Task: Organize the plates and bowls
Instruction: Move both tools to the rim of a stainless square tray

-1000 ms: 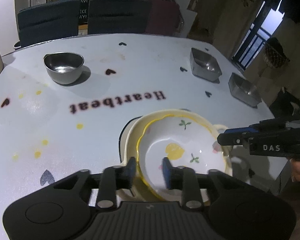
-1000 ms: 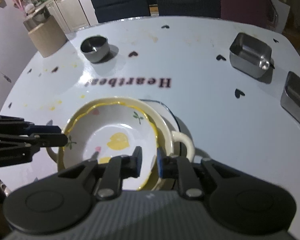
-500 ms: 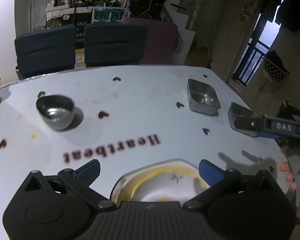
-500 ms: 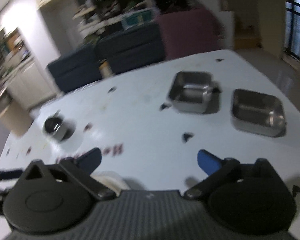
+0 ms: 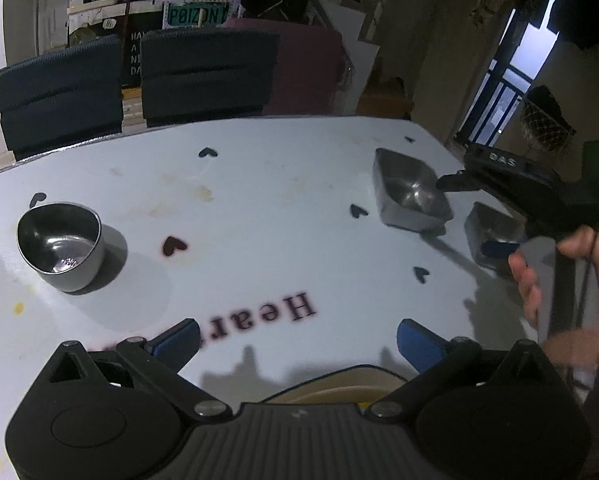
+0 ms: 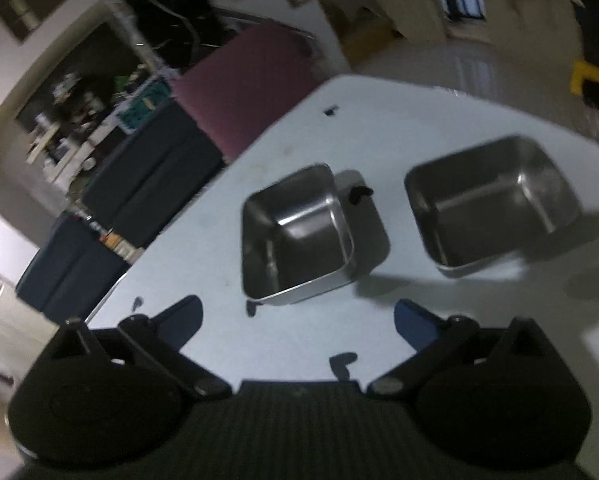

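Dim light fills a cluttered room, with two dark blue chairs (image 5: 135,76) and a maroon one (image 5: 307,68) drawn up at the far edge of a pale table (image 5: 283,200) printed with small hearts and the word "Heartbeat". Places below are given from that printed word as the left wrist view shows it.

Beyond the word and off to its left stands a round steel bowl (image 5: 59,246), upright and alone, well apart from everything else. Beyond the word and to its right sits a square steel dish (image 5: 411,196), and just past that, nearer the table's right edge, a second square steel dish (image 5: 495,232), partly hidden by the right gripper. In the right wrist view the two dishes stand side by side, close but not touching, both upright with nothing seen inside them.

On the near side of the word, at the bottom of the left wrist view, only the far rim of a cream plate stack (image 5: 339,384) shows above the gripper body, with a sliver of yellow beside it.

Over the word, the left gripper (image 5: 297,338) hangs with its blue-padded jaws spread wide and nothing between them. A person's hand (image 5: 579,280) grips the right gripper (image 6: 297,316), which hovers to the right of the word, above the table in front of the two square dishes, jaws likewise spread wide and holding nothing. That view is tilted and blurred.
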### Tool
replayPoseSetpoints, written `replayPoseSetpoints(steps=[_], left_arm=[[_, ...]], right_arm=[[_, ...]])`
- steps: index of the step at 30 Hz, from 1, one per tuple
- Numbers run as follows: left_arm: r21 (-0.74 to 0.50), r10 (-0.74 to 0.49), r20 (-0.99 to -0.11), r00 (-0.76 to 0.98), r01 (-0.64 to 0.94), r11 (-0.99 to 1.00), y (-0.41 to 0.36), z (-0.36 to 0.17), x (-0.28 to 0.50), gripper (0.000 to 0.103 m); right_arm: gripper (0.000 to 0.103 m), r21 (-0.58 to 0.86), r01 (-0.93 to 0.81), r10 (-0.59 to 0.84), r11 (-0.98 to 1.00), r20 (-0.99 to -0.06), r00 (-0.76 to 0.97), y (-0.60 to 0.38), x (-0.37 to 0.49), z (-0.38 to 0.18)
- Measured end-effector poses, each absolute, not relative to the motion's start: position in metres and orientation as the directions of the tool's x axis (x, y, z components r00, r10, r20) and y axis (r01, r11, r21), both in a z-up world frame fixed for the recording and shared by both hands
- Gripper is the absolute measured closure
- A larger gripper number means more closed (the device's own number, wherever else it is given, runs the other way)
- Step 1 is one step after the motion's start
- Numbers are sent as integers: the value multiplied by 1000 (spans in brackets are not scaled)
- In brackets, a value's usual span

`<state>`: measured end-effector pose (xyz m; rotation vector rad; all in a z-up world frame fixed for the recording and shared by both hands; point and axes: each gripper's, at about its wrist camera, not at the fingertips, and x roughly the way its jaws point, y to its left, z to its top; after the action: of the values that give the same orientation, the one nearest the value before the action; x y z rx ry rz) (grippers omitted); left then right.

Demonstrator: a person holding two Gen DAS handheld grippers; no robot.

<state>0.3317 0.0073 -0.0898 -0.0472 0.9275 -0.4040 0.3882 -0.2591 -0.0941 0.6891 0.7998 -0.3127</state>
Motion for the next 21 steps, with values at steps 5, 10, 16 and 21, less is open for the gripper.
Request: replayPoseSetpoints(steps=[5, 10, 16, 21], left_arm=[[-228, -346, -786, 511, 281, 932, 22, -104, 345, 0], [-246, -348, -792, 501, 260, 934, 31, -112, 354, 0], [-253, -350, -800, 488, 256, 933, 32, -120, 361, 0], [-248, -347, -803, 484, 258, 934, 30, -122, 365, 0]], right_arm=[[21, 444, 578, -24, 685, -778, 627, -259, 411, -118], [29, 455, 603, -33, 655, -780, 625, -254, 423, -126], [39, 461, 602, -4, 652, -792, 610, -250, 433, -133], [52, 460, 592, -4, 662, -787, 617, -248, 438, -134]])
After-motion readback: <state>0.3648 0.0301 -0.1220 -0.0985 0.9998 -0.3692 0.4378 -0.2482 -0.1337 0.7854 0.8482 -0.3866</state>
